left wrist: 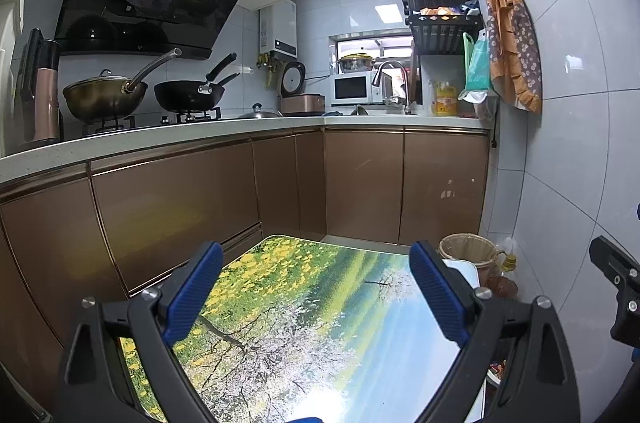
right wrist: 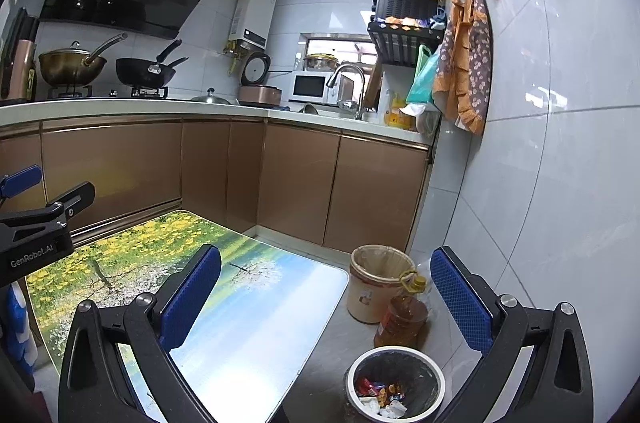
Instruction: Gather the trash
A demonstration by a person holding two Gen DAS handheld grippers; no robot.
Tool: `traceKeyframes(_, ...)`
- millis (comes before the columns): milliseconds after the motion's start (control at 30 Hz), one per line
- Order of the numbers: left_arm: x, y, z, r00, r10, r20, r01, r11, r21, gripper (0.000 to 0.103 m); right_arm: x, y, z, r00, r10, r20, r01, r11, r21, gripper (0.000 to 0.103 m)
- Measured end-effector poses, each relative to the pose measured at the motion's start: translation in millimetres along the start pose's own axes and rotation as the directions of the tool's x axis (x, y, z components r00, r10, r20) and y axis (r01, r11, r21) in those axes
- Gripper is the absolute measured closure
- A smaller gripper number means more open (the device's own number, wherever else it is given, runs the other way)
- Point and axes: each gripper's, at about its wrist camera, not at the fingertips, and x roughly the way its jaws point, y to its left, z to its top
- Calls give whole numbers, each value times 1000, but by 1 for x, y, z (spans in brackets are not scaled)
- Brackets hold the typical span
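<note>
Two grippers hang over a small kitchen floor, and both are wide apart with nothing caught between the jaws. Biggest thing down there is the floor mat (right wrist: 224,295), printed with yellow flowers and a blossoming tree, running along the foot of the brown cabinets (right wrist: 304,179). Above them the table (right wrist: 120,105) carries a brass pot (right wrist: 72,65) and a black wok (right wrist: 146,71) on the burners, with a microwave (right wrist: 308,86) in the far corner by the tap. Off the mat's right edge, against the tiled wall, stands a tall lined bin (right wrist: 374,287); touching its front, an oil bottle (right wrist: 400,321). Nearest us, just off the mat's near right corner, sits the trash can (right wrist: 396,383), black-lined, with crumpled wrappers (right wrist: 380,397) in its bottom. The right gripper (right wrist: 326,299) hangs released above it; the left gripper (left wrist: 316,299) gapes over the mat.
</note>
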Motion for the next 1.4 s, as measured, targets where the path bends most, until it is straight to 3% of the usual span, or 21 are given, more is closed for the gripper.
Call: traceKeyframes(1400, 18, -2, -12, 997, -31, -71, 32, 999, 5, 9, 25, -4, -10, 998, -17, -67, 20, 999, 35, 0)
